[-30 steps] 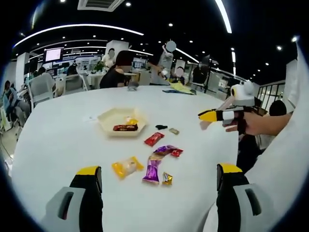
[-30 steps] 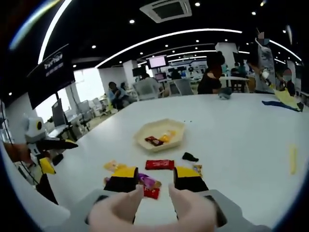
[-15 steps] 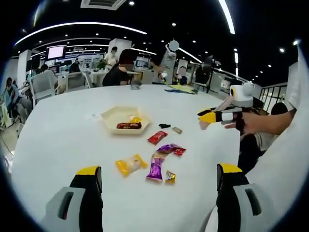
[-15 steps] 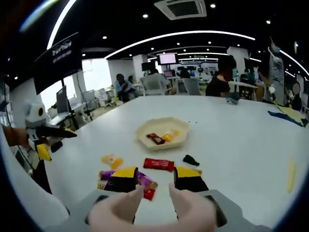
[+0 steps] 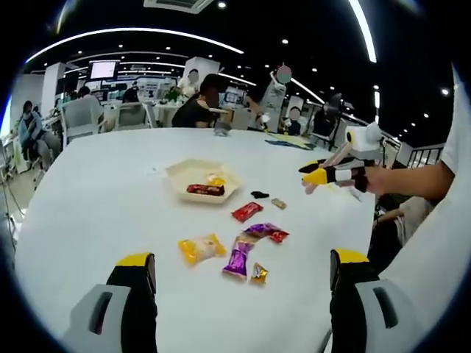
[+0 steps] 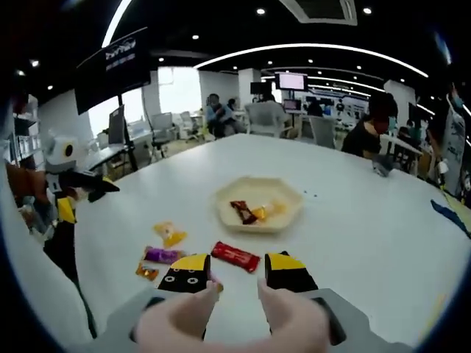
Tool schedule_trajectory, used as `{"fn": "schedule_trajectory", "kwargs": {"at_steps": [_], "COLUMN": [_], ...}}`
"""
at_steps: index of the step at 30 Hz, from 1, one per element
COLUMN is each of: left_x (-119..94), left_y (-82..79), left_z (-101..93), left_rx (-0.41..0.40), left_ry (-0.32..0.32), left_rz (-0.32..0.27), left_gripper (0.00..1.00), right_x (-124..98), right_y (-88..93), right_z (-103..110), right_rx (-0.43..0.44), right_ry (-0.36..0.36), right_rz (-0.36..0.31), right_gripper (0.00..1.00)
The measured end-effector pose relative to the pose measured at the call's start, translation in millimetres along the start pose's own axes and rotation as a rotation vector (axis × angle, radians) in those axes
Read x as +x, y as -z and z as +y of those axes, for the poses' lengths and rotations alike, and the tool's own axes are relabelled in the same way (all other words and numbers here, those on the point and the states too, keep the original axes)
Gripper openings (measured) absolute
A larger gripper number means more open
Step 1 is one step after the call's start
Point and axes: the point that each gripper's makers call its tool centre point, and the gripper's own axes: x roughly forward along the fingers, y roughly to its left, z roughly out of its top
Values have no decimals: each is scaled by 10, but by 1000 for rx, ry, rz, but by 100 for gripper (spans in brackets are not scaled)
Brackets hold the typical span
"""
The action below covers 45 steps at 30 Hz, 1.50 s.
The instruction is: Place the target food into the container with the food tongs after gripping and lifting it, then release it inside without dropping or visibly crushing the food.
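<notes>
Over the last second both my views have swung across the white table [image 5: 88, 213] while the sweets and the tray keep the same places relative to each other, so it is my hands that have moved, not the food; nothing has been gripped yet and the task has not really begun. Going left to right in the left gripper view: the yellow-wrapped candy [image 5: 200, 247] lies alone, then the purple packet [image 5: 238, 259] with a small gold sweet [image 5: 257, 273] beside it, then the red bar [image 5: 247, 212] nearer the beige tray [image 5: 179, 173], which already holds a dark red bar and a yellow piece. My left gripper [image 5: 243, 268] stands wide open with nothing between its yellow-tipped jaws, hanging above the table. My right gripper [image 6: 237, 271] has its jaws a narrow gap apart, empty, poised above and near the red bar [image 6: 235, 256], with the tray [image 6: 294, 213] just beyond. I see no separate food tongs.
</notes>
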Motion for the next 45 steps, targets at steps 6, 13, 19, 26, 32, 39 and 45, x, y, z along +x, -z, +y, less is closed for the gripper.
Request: {"fn": "schedule_trajectory", "kwargs": {"at_steps": [6,13,19,26,32,39,45], "left_x": [-61,-140,-154,-237,-304,-326,-400], "left_y": [-91,-77,14,62,167,268,272], "left_z": [-13,-63,-167,-179,-199,-174,-130], "left_rx": [-74,-115,-129,-163,-189,-221,-236], "left_ry": [-119,-225,-269,-318,-343,-357,-372], "left_rz": [-42,-63,-53,-76,-66,-61,-69], "left_gripper": [99,99,99,99,98,98,99], "right_x": [155,313,515,697,790,869,954], "right_y": [-19,-1,125,164,152,188,227], "right_z": [-53,-10,-42,-89,-88,-6,23], "right_rx": [-107,-181,-232,-274,-282,-295,-305], "right_ry": [-129,-247,-293,-322,-337,-358,-378], "right_rz": [21,9,30,44,45,75,87], "right_gripper": [29,29,29,28,28,28,28]}}
